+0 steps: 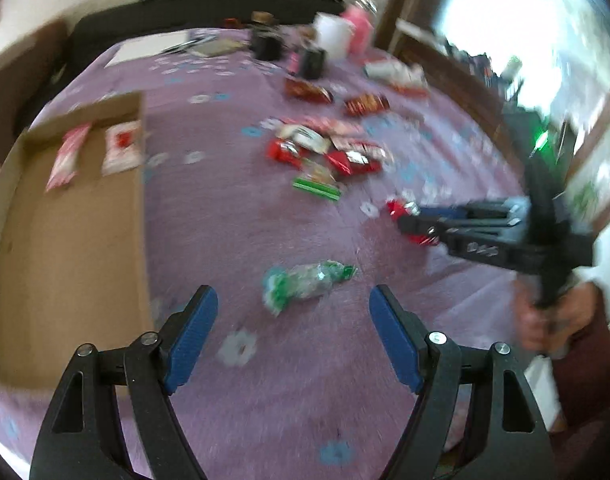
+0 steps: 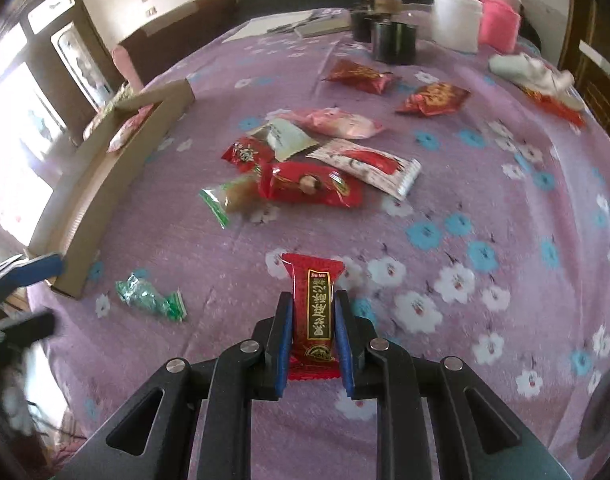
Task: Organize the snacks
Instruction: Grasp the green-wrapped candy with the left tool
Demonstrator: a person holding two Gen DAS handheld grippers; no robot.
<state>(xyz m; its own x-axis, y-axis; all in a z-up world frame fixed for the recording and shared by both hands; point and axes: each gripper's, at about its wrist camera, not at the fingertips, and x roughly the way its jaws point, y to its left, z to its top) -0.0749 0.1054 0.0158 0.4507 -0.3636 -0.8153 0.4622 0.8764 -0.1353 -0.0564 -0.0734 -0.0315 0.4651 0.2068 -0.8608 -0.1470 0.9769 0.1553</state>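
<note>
My right gripper is shut on a red snack bar with gold lettering, held just above the purple flowered cloth; it also shows in the left wrist view. My left gripper is open and empty, just short of a green-and-clear candy packet that lies on the cloth, also seen in the right wrist view. A shallow cardboard box lies to the left with two pink-and-white packets at its far end. A pile of red, white and green snack packets lies mid-table.
Two red-orange snack bags lie beyond the pile. Dark jars, a white tub and a pink container stand at the far edge. A white cloth lies at the far right. Papers lie at the back left.
</note>
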